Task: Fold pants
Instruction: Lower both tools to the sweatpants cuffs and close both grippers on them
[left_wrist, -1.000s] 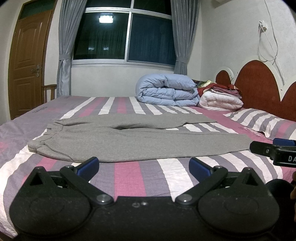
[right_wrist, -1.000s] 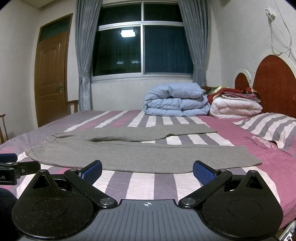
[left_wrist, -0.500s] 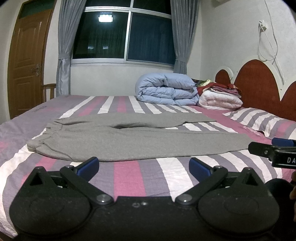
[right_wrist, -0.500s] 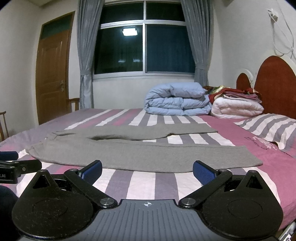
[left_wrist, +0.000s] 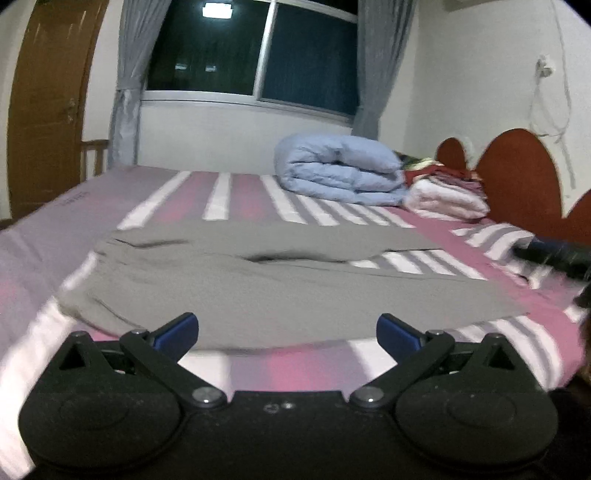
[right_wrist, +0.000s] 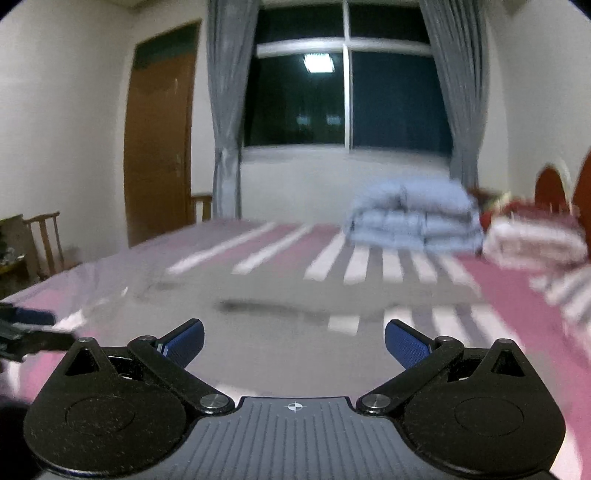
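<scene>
**Pants flat on bed, both grippers open**

Grey pants (left_wrist: 280, 291) spread flat across striped bed (left_wrist: 303, 365), waistband at left, legs toward headboard. Left gripper (left_wrist: 287, 330) spread wide, empty, at near edge. Right gripper (right_wrist: 294, 341) likewise agape, holding nothing; view blurred.

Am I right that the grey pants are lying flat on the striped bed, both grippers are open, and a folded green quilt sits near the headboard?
Not quite. The folded quilt near the dark red headboard is light blue, not green; the left wrist view shows it clearly. The rest holds: the grey pants lie flat on the striped bed, and the left gripper and right gripper are both open.
</scene>
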